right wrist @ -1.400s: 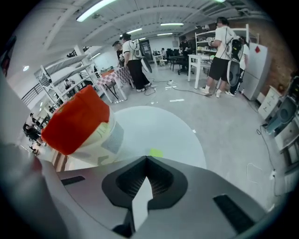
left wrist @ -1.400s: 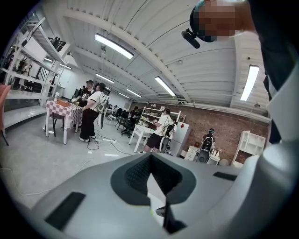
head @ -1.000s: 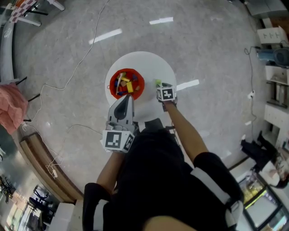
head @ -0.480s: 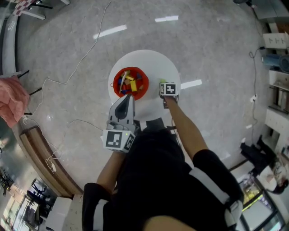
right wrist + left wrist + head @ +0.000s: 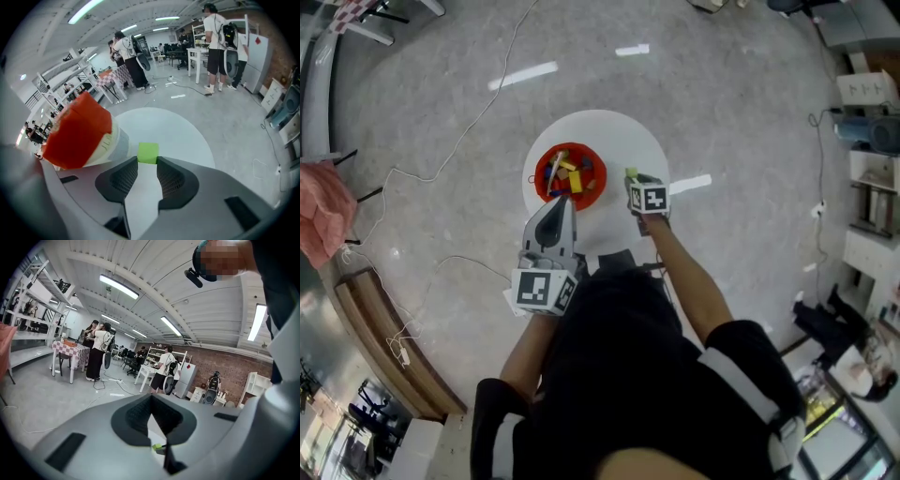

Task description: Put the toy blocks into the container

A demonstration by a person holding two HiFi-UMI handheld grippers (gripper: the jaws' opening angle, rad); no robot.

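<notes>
Currently my right gripper, jaws just closed further, pinches the green block only at its tips, right of the container, with my left gripper pressed together and empty, so a jolt in transit could let the block slip out.

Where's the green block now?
Head view: the green block sits between the right tongs' tips, which just closed further, over the white table's right side, right of the red container.
</notes>
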